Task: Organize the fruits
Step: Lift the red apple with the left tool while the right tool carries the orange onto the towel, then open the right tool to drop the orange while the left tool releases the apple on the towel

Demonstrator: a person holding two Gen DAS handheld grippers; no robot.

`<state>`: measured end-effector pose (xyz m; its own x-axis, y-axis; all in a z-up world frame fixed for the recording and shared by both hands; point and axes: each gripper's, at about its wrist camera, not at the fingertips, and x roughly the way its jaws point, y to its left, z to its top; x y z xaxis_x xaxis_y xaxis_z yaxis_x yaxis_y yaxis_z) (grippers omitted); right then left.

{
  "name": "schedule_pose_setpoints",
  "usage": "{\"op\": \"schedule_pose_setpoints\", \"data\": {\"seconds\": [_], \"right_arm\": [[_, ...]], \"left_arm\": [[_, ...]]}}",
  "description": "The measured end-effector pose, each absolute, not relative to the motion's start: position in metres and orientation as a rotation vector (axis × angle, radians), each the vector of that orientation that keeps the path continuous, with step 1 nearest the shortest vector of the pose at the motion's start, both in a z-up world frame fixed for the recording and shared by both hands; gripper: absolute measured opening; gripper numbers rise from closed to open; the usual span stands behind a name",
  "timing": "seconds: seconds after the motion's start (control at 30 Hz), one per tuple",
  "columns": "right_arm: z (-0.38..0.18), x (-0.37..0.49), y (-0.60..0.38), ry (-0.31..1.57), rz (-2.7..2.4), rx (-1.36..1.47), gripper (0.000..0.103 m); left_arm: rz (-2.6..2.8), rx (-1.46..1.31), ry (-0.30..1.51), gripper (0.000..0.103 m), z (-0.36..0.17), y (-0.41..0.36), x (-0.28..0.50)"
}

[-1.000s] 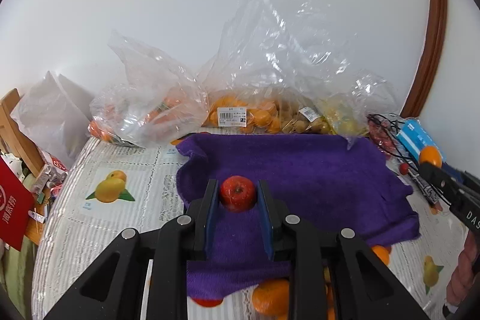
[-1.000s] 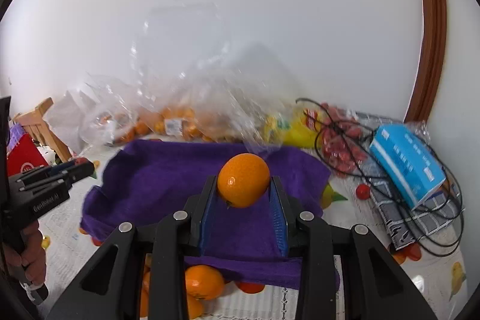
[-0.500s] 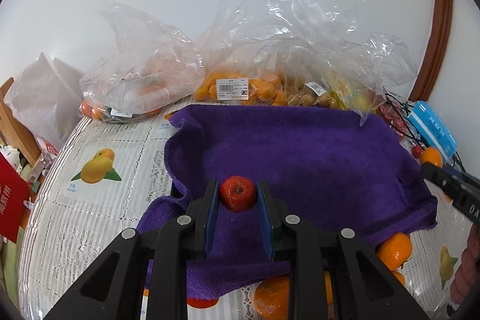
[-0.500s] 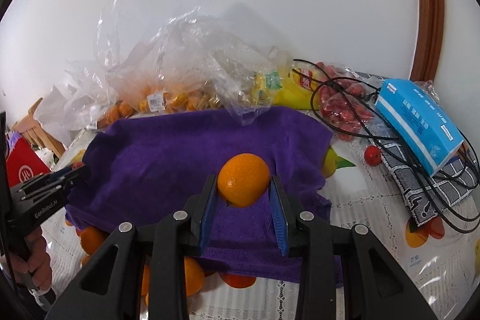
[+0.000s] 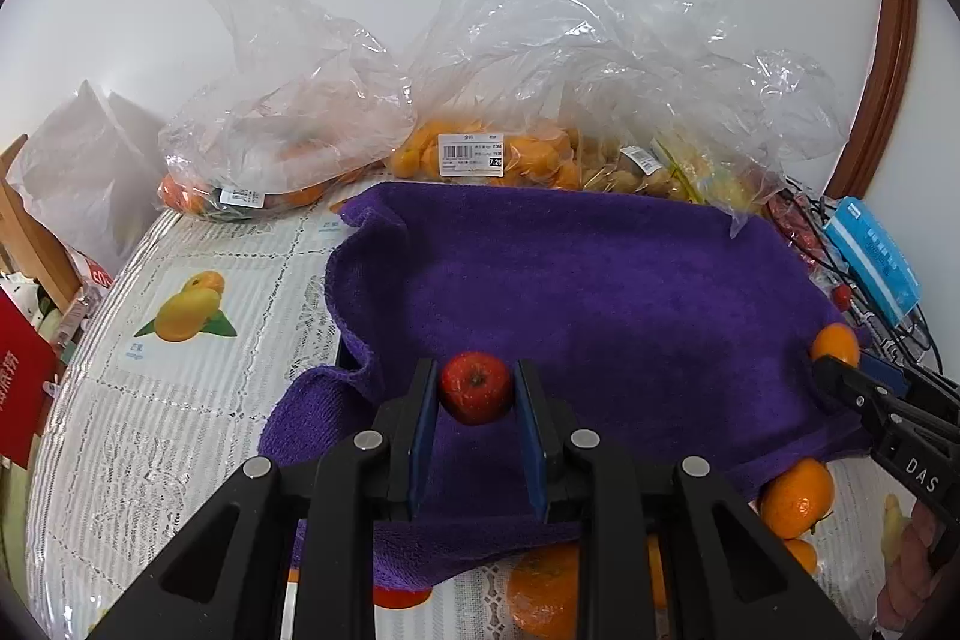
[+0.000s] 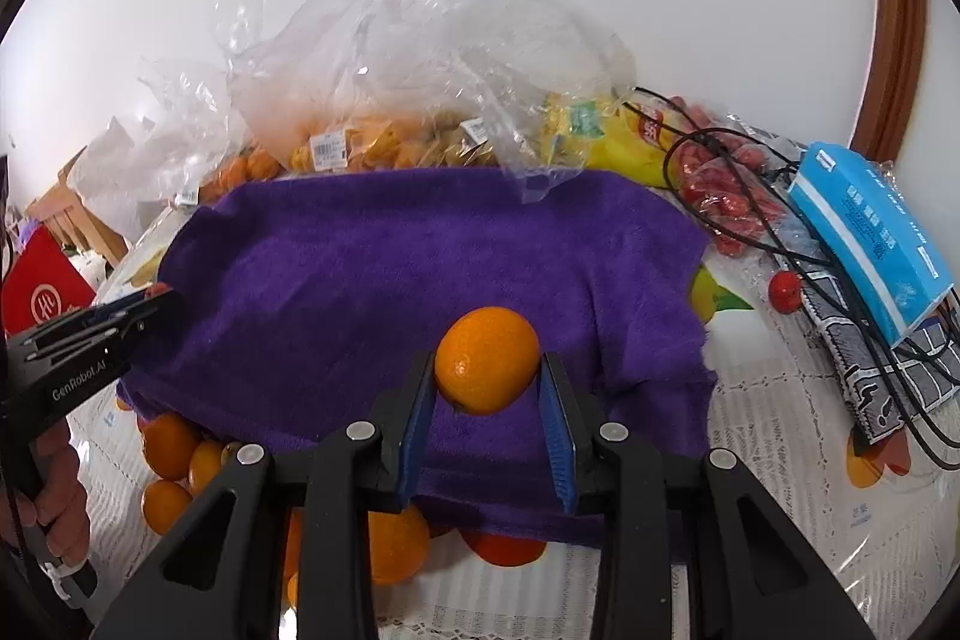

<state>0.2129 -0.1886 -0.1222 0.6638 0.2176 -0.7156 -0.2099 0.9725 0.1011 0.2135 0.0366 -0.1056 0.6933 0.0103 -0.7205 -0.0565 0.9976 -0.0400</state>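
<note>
My left gripper [image 5: 476,391] is shut on a small red apple [image 5: 476,387] and holds it just above the near left part of a purple towel [image 5: 588,292]. My right gripper [image 6: 487,376] is shut on an orange [image 6: 487,367] above the towel's near edge [image 6: 420,268]. The right gripper with its orange also shows at the right in the left wrist view [image 5: 835,345]. The left gripper shows at the left in the right wrist view [image 6: 144,301]. Loose oranges [image 5: 795,499] and a red fruit lie by the towel's near edge [image 6: 171,445].
Clear plastic bags of oranges and small fruits [image 5: 498,154] line the wall behind the towel. A blue tissue pack [image 6: 870,232], black cables [image 6: 810,244], red fruits in a bag [image 6: 720,196] and a small red fruit [image 6: 786,289] lie to the right. A red box [image 5: 18,394] stands at the left.
Both grippers have come down and forward over the purple towel, still holding their fruit. The towel and bags look larger and closer than a second ago.
</note>
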Motion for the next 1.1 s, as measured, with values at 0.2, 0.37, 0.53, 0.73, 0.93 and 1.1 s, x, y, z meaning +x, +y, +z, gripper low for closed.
{"op": "schedule_pose_setpoints", "data": {"seconds": [0.2, 0.37, 0.53, 0.73, 0.93, 1.1], "right_arm": [[-0.126, 0.213, -0.186, 0.819, 0.244, 0.002, 0.034], [-0.125, 0.212, -0.185, 0.815, 0.248, 0.001, 0.034], [-0.120, 0.209, -0.188, 0.794, 0.244, 0.011, 0.041], [-0.118, 0.209, -0.188, 0.785, 0.234, 0.004, 0.049], [-0.116, 0.207, -0.191, 0.763, 0.222, 0.009, 0.059], [-0.112, 0.203, -0.190, 0.739, 0.227, 0.006, 0.074]], "left_arm": [[0.025, -0.062, 0.848, 0.024, -0.114, 0.033, 0.215], [0.030, -0.050, 0.860, 0.024, -0.117, 0.031, 0.215], [0.026, -0.049, 0.884, 0.024, -0.122, 0.030, 0.217], [0.019, -0.041, 0.885, 0.024, -0.122, 0.029, 0.216], [0.007, -0.047, 0.900, 0.045, -0.119, 0.029, 0.217], [-0.005, -0.052, 0.872, 0.060, -0.112, 0.029, 0.214]]}}
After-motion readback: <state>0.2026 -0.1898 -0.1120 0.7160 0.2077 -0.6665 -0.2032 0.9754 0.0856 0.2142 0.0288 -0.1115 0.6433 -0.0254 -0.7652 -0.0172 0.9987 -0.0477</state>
